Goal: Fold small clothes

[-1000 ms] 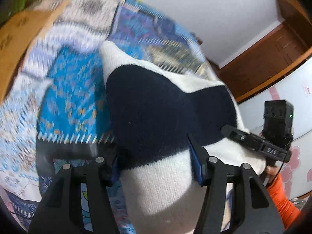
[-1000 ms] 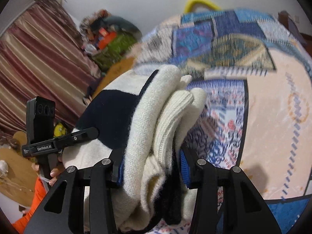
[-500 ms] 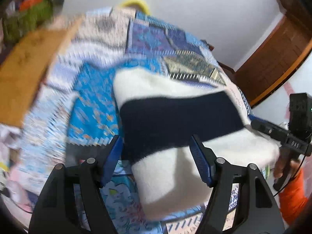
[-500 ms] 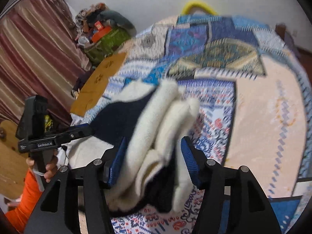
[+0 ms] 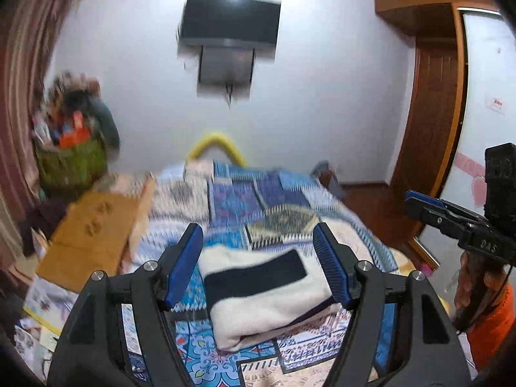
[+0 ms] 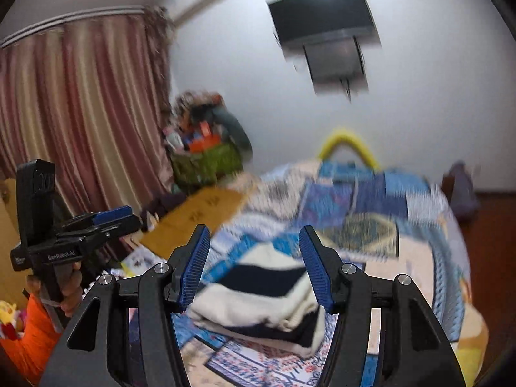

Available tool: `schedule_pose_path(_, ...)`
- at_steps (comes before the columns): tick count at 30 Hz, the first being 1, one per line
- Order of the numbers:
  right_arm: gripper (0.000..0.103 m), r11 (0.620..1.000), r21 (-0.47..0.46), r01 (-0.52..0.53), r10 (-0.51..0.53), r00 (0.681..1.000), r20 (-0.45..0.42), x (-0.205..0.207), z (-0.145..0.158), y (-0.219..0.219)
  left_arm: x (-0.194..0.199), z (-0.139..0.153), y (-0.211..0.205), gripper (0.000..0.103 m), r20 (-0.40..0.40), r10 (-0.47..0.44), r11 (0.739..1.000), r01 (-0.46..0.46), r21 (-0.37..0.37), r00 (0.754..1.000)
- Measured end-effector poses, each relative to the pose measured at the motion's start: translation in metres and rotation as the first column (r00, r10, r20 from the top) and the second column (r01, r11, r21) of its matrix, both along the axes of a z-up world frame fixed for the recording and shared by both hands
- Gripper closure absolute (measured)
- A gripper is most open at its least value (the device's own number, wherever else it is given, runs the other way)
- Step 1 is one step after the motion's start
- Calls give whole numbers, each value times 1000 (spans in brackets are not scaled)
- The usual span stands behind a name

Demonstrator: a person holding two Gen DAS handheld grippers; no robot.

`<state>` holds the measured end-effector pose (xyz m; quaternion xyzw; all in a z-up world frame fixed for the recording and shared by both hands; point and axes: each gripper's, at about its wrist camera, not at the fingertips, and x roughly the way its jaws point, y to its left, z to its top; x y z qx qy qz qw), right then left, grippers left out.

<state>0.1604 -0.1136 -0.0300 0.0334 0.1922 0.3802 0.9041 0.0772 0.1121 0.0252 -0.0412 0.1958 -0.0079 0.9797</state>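
A cream and navy striped knit garment (image 5: pixel 264 293) lies folded in a compact stack on the patterned bedspread (image 5: pixel 258 200). It also shows in the right wrist view (image 6: pixel 261 296). My left gripper (image 5: pixel 258 258) is open and empty, raised above and behind the stack. My right gripper (image 6: pixel 254 261) is open and empty, also lifted clear of the stack. Each gripper appears in the other's view, the right one (image 5: pixel 458 219) at the right edge and the left one (image 6: pixel 80 232) at the left edge.
A brown cardboard sheet (image 5: pixel 93 225) lies along the bed's left side. A green basket of clutter (image 5: pixel 71 158) stands in the far left corner by the curtain (image 6: pixel 80 113). A TV (image 5: pixel 229 29) hangs on the far wall. A wooden wardrobe (image 5: pixel 432 129) is at right.
Both grippers let go of the folded garment, opened and pulled back and up. The garment now rests on the bedspread.
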Motion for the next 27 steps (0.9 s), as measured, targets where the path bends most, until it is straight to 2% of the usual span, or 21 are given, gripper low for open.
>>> schedule_pose_path(5, 47, 999, 28, 22, -25, 990, 138, -50, 17, 1, -46, 16, -22, 31, 127, 58, 997, -64, 46, 990)
schedule_pose_path(7, 43, 999, 36, 31, -36, 985, 168, -65, 19, 2, -59, 17, -29, 21, 156, 64, 995, -76, 67, 986)
schedule_pose_path(9, 43, 999, 25, 42, -46, 982, 184, -75, 19, 4, -70, 17, -31, 17, 176, 75, 994, -87, 64, 981)
schedule_pose_path(11, 36, 998, 22, 65, -68, 978, 196, -79, 16, 5, -74, 15, -30, 14, 175, 81, 995, -90, 43, 981)
schedule_pose_path(13, 18, 995, 30, 91, -95, 974, 205, -85, 15, 5, -79, 14, -30, 7, 177, 96, 994, -103, 30, 980)
schedule_pose_path(15, 14, 992, 34, 118, -122, 969, 215, -87, 14, 5, -84, 13, -29, 5, 182, 108, 993, -114, 24, 977)
schedule_pose_path(18, 0, 989, 33, 145, -149, 964, 221, -88, 14, 5, -85, 10, -27, 5, 173, 110, 994, -113, 8, 979)
schedule_pose_path(27, 0, 985, 25, 168, -169, 958, 230, -91, 13, 3, -91, 7, -31, 4, 182, 110, 993, -116, 21, 977)
